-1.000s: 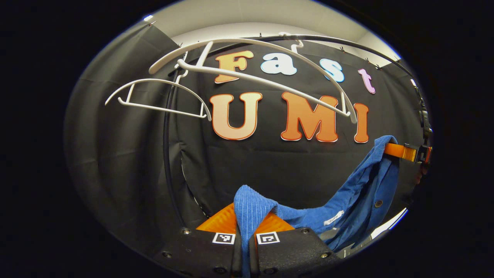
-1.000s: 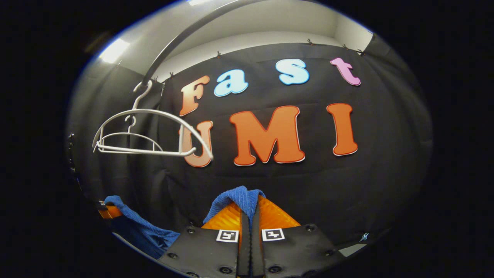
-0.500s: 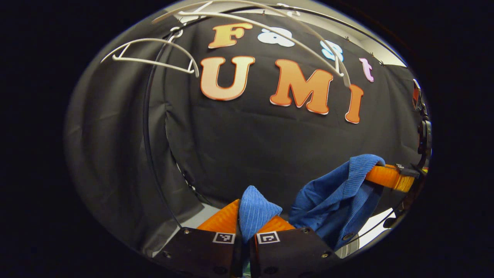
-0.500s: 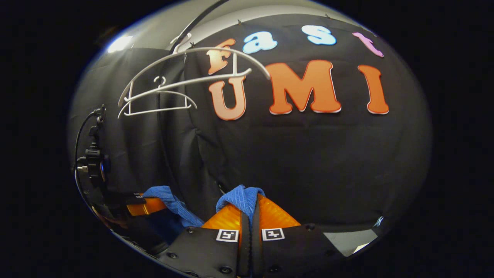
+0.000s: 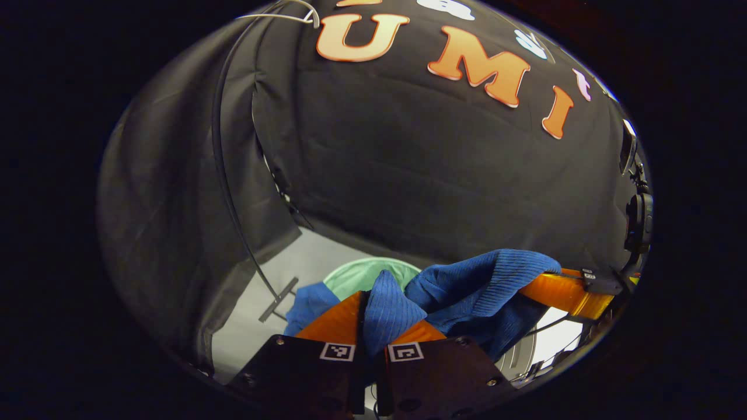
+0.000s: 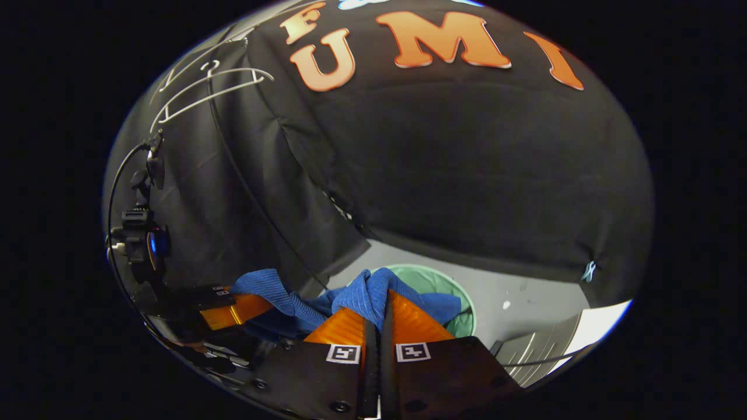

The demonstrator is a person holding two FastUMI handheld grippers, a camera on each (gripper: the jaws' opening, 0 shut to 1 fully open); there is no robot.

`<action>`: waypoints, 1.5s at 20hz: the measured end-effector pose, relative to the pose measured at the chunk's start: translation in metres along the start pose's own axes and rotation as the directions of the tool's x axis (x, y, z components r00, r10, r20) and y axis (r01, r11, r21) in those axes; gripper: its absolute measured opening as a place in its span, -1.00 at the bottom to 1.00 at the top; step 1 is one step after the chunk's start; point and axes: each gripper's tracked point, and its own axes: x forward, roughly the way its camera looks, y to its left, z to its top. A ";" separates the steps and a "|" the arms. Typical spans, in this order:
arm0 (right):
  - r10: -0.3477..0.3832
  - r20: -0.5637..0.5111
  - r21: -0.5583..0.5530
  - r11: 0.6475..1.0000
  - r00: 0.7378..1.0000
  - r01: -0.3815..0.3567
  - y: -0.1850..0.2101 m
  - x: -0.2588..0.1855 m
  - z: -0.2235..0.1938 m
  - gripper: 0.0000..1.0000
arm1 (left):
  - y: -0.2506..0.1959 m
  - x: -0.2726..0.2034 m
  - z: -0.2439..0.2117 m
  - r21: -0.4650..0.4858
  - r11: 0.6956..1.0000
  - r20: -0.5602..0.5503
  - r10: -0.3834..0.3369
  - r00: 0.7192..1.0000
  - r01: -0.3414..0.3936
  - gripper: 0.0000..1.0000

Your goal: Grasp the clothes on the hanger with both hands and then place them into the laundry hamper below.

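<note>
A blue ribbed garment [image 5: 473, 286] hangs bunched between both grippers, off the hangers. My left gripper [image 5: 373, 318] is shut on one fold of it, at the bottom of the left gripper view. The right gripper [image 5: 560, 289] shows at that view's right edge, also holding the cloth. In the right gripper view my right gripper [image 6: 376, 303] is shut on a fold of the blue garment [image 6: 373, 291], and the left gripper [image 6: 236, 309] holds the other end at lower left. Below the cloth stands a pale green hamper [image 5: 362, 274] on the floor, its rim [image 6: 461, 291] round.
Empty white hangers [image 6: 204, 93] hang on a dark rail [image 5: 224, 163] up high at the left. The black cloth wall stands behind. Light grey floor [image 6: 525, 297] spreads around the hamper. A white ribbed surface [image 6: 560, 344] lies at lower right.
Both grippers have come down with the garment, close together; the hangers have risen to the top edge of both views, and the green hamper and floor have come into sight below.
</note>
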 end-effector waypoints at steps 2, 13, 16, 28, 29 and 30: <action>0.003 -0.066 0.032 0.999 0.998 -0.001 0.003 0.009 -0.025 -0.82 | 0.001 0.006 -0.017 0.027 1.000 -0.043 0.012 0.999 -0.011 -0.84; -0.073 -0.377 0.032 0.995 0.923 0.091 -0.015 0.022 -0.103 -0.82 | -0.006 0.015 -0.102 -0.089 0.995 -0.248 0.027 0.968 -0.051 -0.83; -0.077 -0.411 0.043 0.994 0.908 0.104 -0.017 0.025 -0.105 -0.82 | -0.006 0.019 -0.096 -0.104 0.992 -0.254 0.038 0.967 -0.066 -0.83; -0.086 -0.434 0.057 0.991 0.897 0.122 -0.023 0.026 -0.111 -0.54 | 0.009 0.014 -0.102 -0.159 0.981 -0.259 0.065 0.964 -0.109 -0.67; -0.076 -0.429 0.060 0.992 0.900 0.112 -0.021 0.025 -0.112 -0.15 | 0.010 0.014 -0.102 -0.154 0.981 -0.262 0.073 0.962 -0.117 -0.40; -0.082 -0.427 0.048 0.992 0.901 0.113 -0.021 0.026 -0.113 0.23 | 0.011 0.016 -0.104 -0.154 0.981 -0.263 0.075 0.962 -0.119 -0.13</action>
